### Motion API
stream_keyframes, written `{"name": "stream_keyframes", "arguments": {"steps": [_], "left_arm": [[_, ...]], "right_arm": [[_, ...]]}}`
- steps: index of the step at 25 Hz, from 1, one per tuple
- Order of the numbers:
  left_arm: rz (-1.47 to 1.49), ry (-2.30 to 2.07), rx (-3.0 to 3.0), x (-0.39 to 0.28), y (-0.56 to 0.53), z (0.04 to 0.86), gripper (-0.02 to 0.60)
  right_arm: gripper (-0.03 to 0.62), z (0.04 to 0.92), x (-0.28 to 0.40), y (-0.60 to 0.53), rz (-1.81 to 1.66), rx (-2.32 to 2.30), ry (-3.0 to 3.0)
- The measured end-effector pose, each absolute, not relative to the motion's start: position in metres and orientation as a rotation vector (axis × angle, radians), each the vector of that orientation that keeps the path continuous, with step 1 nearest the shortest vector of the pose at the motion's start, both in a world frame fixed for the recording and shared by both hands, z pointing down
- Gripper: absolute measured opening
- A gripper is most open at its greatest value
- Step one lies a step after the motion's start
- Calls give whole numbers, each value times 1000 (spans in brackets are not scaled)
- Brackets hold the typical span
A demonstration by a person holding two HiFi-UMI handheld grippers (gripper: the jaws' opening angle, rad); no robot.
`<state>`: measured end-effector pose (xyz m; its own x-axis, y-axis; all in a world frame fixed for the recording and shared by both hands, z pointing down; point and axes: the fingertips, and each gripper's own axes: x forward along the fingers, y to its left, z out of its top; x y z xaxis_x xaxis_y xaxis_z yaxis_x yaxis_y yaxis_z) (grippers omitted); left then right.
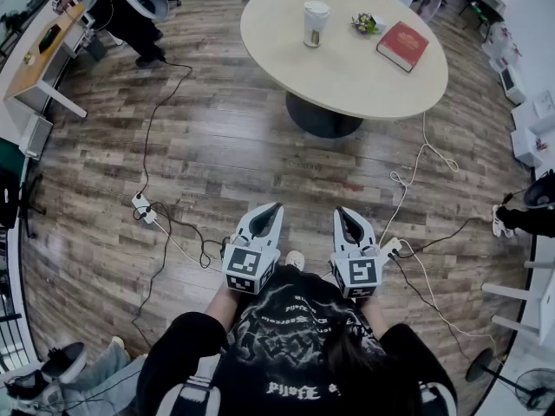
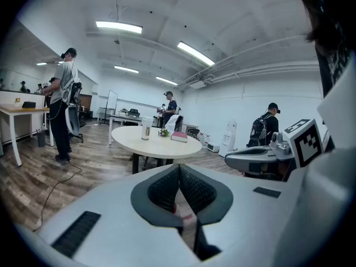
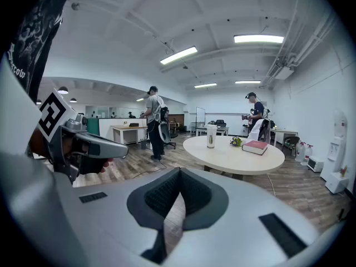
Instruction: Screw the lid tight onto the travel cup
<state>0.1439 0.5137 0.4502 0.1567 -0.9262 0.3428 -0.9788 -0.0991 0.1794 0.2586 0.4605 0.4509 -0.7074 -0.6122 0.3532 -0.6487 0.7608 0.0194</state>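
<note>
The white travel cup [image 1: 315,23] with its lid on top stands upright on the round beige table [image 1: 347,76], far ahead of me. It shows small in the left gripper view as the cup [image 2: 146,128] and in the right gripper view as the cup [image 3: 211,136]. My left gripper [image 1: 276,207] and right gripper [image 1: 342,211] are held side by side close to my body over the wooden floor, well short of the table. Both are shut with nothing between the jaws. Each points toward the table, the left gripper [image 2: 179,167] and the right gripper [image 3: 179,171].
A red book [image 1: 402,45] and a small flower pot [image 1: 365,24] lie on the table right of the cup. Cables and a power strip [image 1: 144,208] run over the floor between me and the table. People stand at desks [image 1: 39,59] at the far left.
</note>
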Motion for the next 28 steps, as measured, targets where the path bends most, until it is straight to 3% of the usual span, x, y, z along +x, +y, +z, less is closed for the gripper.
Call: {"name": "stream_keyframes", "arguments": {"steps": [16,17,18,20,23,26,28], "left_arm": [[145,-1811,2132,130,511,444,25],[124,-1802,2138,129,511,444,25],[104,-1786,2145,127,511,443,29],[72,-1741,2165,124,511,442,80],[49,-1672,2221,121,509,441,244],[36,-1633,2261,116,504,440,352],[36,-1617,2277,110,501,440,364]], "right_arm": [[9,447,254,455,135,1106,-2578],[16,447,253,456,145,1108,-2591],[68,447,250,457,166,1093,-2615],[229,446,238,462,218,1030,-2668],[324,440,227,462,220,1000,-2687],[359,443,226,456,221,1038,-2662],[359,443,222,455,227,1062,-2644]]}}
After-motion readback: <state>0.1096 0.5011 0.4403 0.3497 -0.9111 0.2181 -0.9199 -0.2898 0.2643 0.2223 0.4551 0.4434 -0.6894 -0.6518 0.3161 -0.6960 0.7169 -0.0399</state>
